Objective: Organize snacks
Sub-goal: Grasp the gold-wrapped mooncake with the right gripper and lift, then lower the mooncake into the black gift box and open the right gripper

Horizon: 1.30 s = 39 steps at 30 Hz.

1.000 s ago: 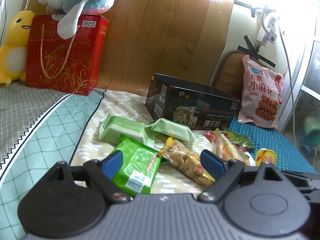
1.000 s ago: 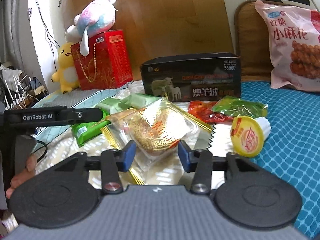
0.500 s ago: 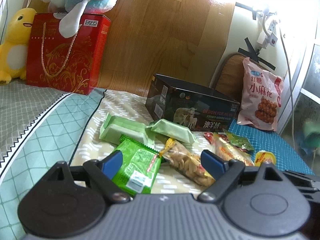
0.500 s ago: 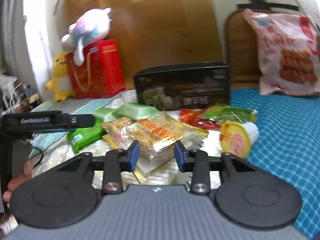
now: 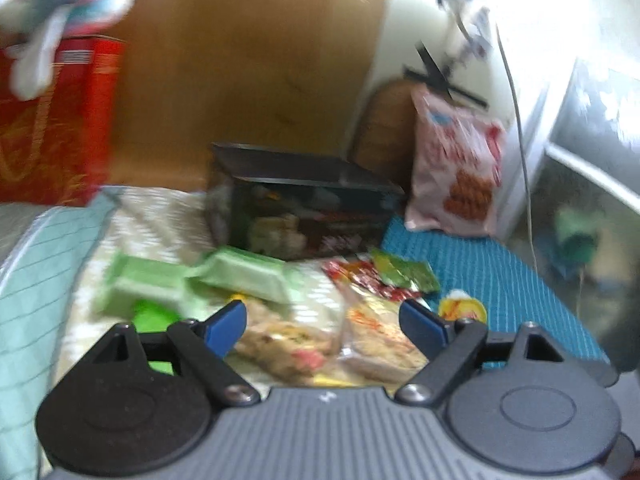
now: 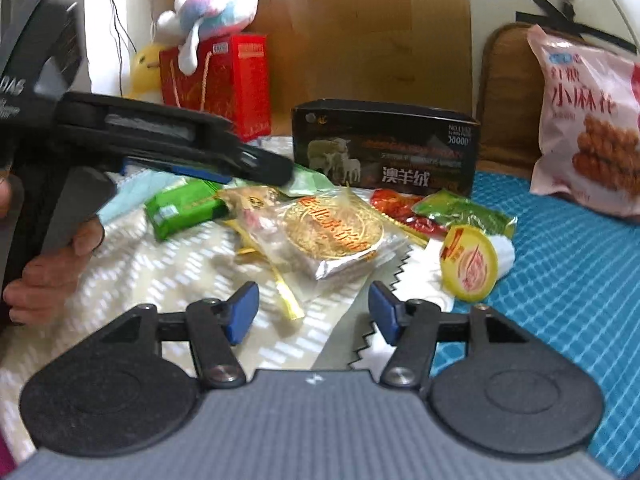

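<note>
Black box (image 6: 386, 148) reads 澳羊绒; pink bag (image 6: 588, 120) 小麻花. Right gripper (image 6: 314, 312) opening, empty; left gripper (image 5: 324, 326) spread, closing.

Clear-wrapped round golden pastry (image 6: 334, 236) lying flat mid-bed, bright green snack packet (image 6: 182, 208) to its left, red (image 6: 404, 210) and green sachets (image 6: 464, 210) right, yellow-lidded jelly cup (image 6: 470, 264) on its side
</note>
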Available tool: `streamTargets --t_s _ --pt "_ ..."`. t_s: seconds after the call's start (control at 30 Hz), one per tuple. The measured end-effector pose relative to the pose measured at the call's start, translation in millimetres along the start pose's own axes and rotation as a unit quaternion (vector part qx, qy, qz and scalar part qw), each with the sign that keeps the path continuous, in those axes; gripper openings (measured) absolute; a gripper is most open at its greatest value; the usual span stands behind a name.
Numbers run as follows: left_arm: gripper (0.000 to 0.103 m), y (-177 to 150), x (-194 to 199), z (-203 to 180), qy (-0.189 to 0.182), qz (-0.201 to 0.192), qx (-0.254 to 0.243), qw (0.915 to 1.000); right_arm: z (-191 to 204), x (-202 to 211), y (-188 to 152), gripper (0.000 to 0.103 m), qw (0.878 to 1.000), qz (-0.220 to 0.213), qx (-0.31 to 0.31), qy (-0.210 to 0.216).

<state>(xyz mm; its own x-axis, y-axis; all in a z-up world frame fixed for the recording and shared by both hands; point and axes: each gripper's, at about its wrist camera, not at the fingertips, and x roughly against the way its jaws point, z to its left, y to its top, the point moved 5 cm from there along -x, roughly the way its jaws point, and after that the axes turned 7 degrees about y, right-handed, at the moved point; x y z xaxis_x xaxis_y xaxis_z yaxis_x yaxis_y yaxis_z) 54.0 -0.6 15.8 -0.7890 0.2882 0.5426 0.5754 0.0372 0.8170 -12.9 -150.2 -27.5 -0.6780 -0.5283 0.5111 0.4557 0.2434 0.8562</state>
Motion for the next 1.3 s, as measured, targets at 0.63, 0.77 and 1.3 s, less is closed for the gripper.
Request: streamTargets --t_s 0.63,0.77,1.3 --pt "0.042 45 -7 -20 -0.057 -0.018 0.024 0.9979 -11 11 69 0.028 0.991 -0.130 0.039 -0.016" --pt "0.042 74 -9 -15 -0.053 -0.053 0.022 0.9970 -18 -6 93 0.028 0.987 -0.143 0.064 -0.024" --pt "0.053 118 -72 47 0.074 -0.093 0.095 0.9883 -157 -40 127 0.042 0.971 -0.159 -0.164 -0.067"
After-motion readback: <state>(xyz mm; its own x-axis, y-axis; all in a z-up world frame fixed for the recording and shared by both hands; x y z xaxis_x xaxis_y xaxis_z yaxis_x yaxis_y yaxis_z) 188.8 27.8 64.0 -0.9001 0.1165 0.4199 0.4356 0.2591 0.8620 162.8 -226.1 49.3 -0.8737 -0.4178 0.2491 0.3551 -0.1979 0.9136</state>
